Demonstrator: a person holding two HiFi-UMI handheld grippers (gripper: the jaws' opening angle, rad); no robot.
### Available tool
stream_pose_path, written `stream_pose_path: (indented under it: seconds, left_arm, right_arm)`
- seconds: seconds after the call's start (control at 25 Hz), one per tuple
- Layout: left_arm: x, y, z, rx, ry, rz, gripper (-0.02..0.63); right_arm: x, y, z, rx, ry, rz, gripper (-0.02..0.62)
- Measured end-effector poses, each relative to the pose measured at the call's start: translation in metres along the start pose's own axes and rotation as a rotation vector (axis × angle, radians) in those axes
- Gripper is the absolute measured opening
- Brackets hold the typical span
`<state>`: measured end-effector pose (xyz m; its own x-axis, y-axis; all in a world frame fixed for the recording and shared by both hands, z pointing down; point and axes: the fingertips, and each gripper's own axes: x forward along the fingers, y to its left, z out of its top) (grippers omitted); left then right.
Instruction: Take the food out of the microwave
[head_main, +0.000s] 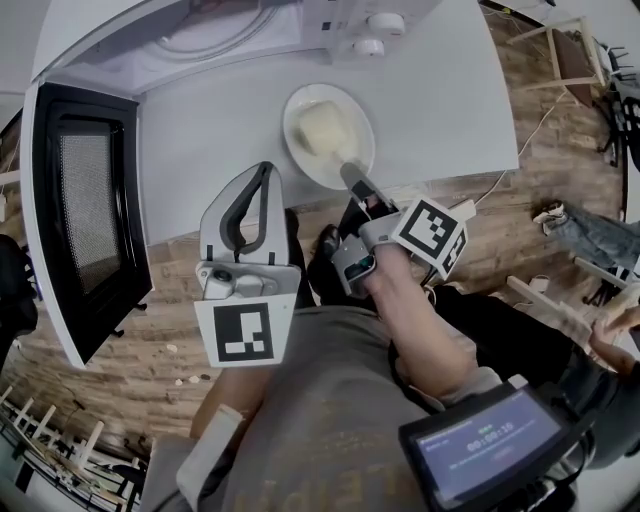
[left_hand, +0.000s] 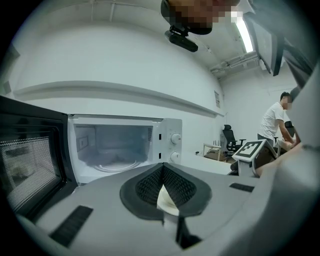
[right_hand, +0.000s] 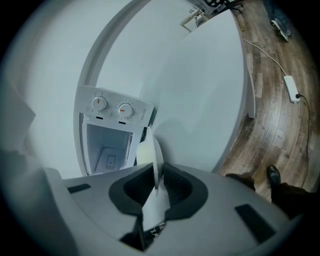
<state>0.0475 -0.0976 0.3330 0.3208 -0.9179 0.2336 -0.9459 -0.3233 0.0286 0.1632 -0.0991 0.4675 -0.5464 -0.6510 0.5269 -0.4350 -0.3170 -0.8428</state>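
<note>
The right gripper (head_main: 352, 177) pinches the plate (head_main: 291, 125) rim, food (head_main: 323, 128) seemingly set on the table (head_main: 440, 100), so letting go comes next; the left gripper (head_main: 263, 172) is closed, empty.

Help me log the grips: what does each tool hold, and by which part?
The right tool pinches the plate by its near rim, with food on it. The left tool is shut, nothing seen in it.

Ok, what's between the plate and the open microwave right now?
Nothing. In the head view only bare white table lies between the plate, gripped at its rim by the right gripper, and the microwave.
</note>
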Motion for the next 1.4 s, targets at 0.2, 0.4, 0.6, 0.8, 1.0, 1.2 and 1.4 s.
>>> stream_pose_path:
  seconds: [0.2,0.4,0.6,0.8,1.0,1.2,1.4]
  left_arm:
    - [0.003,0.008,0.002,-0.008,0.009,0.004,0.008]
    - [0.007,0.010,-0.002,-0.012,0.023,-0.004,0.008]
    - [0.012,0.007,0.001,-0.012,0.023,-0.025,0.008]
    - [0.014,0.009,-0.002,-0.012,0.029,-0.029,0.008]
    - [0.015,0.008,-0.002,-0.015,0.031,-0.035,0.008]
    - [0.015,0.008,-0.003,-0.028,0.036,-0.039,0.008]
    - [0.015,0.008,-0.004,-0.030,0.038,-0.036,0.008]
  right_arm:
    - [0.005,0.000,0.007,-0.068,-0.010,-0.033,0.057]
    - [0.009,0.003,0.011,-0.165,-0.008,-0.046,0.115]
    - [0.011,0.012,0.018,-0.320,-0.011,-0.059,0.184]
    - [0.012,0.010,0.019,-0.480,-0.004,-0.109,0.209]
    - [0.013,0.009,0.013,-0.620,0.059,-0.140,0.241]
    - [0.012,0.003,0.005,-0.798,0.176,-0.173,0.310]
    - [0.010,-0.005,0.005,-0.951,0.233,-0.215,0.337]
